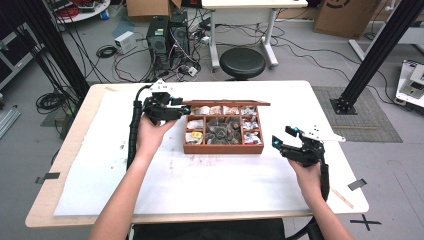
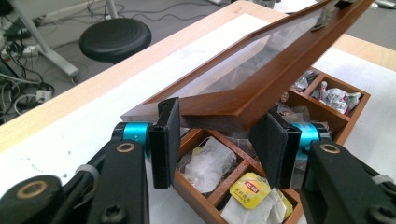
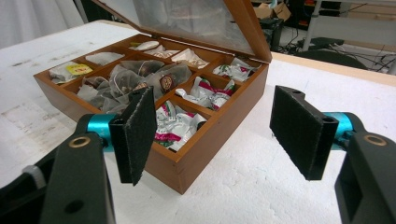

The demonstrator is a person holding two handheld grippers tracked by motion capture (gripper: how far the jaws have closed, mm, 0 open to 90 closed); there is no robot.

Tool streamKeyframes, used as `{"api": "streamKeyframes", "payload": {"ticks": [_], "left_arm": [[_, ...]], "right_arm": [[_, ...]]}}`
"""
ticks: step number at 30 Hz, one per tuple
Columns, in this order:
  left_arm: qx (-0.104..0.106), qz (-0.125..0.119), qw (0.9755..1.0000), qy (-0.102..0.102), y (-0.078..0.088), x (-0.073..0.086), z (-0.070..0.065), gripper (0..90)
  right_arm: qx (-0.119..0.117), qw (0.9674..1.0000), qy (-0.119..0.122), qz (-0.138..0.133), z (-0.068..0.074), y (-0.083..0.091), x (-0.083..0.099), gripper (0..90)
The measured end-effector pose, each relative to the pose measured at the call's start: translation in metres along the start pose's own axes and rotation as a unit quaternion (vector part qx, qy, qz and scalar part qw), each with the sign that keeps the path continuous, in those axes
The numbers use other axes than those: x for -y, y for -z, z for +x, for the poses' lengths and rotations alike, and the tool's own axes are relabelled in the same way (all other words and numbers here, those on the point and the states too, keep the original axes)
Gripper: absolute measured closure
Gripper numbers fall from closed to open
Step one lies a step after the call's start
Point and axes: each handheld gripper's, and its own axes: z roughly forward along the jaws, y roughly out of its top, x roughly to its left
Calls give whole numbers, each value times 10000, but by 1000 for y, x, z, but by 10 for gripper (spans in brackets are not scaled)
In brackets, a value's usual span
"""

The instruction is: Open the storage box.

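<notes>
Lid (image 2: 261,79) of the tea box (image 1: 223,148) sits raised, clenched at its corner in our left gripper (image 2: 219,140) jaws; our right gripper (image 3: 224,135) jaws stand released beside the box on the surface (image 1: 200,185).

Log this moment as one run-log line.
left gripper: shut on lid corner, lid half raised | right gripper: open, beside box | box: tea bags inside

A grey floor (image 1: 310,55) surrounds the light wooden table (image 1: 320,95). At twelve o'clock beyond it stands a black round stool (image 1: 243,62), with a white desk (image 1: 250,10) behind. Two computer towers (image 1: 167,37) sit at eleven o'clock amid tangled cables (image 1: 125,62). Cardboard boxes (image 1: 345,17) rest at one o'clock, black frame posts (image 1: 380,50) at two.
</notes>
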Motion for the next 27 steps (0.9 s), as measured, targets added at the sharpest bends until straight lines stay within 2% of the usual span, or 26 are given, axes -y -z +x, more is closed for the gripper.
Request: {"api": "streamKeyframes", "payload": {"ticks": [11,16,23,27], "left_arm": [[-82,-182,9998,53,-2,-12,8,551],[-103,-189,9997,110,-4,-20,13,552],[-136,-302,9990,301,-8,-27,20,557],[-231,-282,9990,246,-10,-34,21,561]], "right_arm": [[3,10000,2,-33,-1,1,0,324],[11,10000,-4,-50,0,2,0,324],[22,10000,-18,-75,-1,2,-1,324],[15,10000,-23,-82,-1,2,-1,324]]}}
